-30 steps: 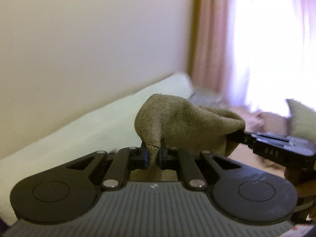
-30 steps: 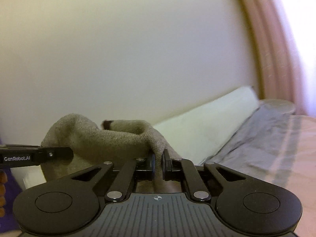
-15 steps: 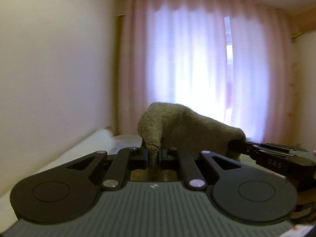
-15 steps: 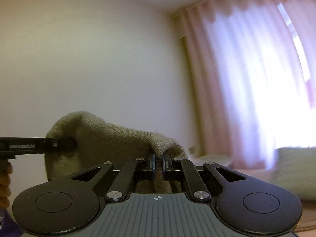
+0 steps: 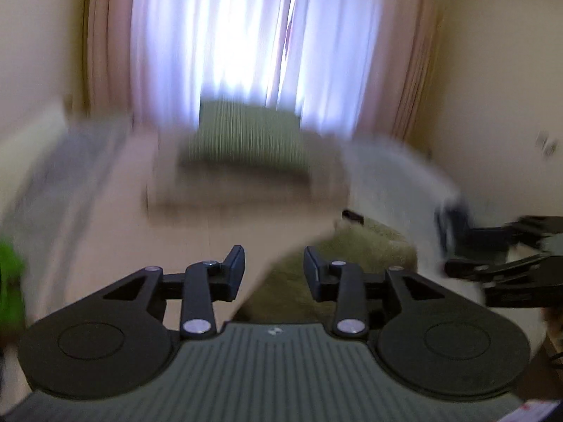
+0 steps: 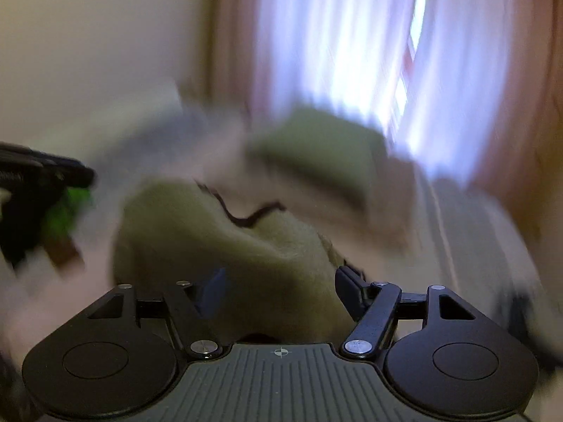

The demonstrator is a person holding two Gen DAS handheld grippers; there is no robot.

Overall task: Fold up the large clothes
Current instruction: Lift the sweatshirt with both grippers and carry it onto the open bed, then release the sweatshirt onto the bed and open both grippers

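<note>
The olive-beige knit garment (image 5: 352, 249) lies in a heap on the pink bed sheet (image 5: 116, 218), blurred by motion. My left gripper (image 5: 274, 260) hovers over its left edge. Its jaws are opening and the pads do not touch the cloth. In the right wrist view the garment (image 6: 218, 232), with dark trim at its top, fills the space under my right gripper (image 6: 280, 279). Those jaws are opening wide, and the cloth lies loose between and below them. Each gripper shows at the edge of the other's view: the right gripper (image 5: 452, 249) and the left gripper (image 6: 82, 176).
A stack of folded clothes (image 5: 242, 168), topped by a green striped piece (image 5: 246, 133), sits further up the bed before the bright pink curtain (image 5: 246, 35). A grey cloth (image 5: 67, 161) lies along the left, a pale one (image 5: 394, 179) on the right, and something bright green (image 5: 10, 281) at the left edge.
Both grippers held the knit garment up, shut on it; now both have let go and it lies on the bed. The views swung from the wall to the window and bed.
</note>
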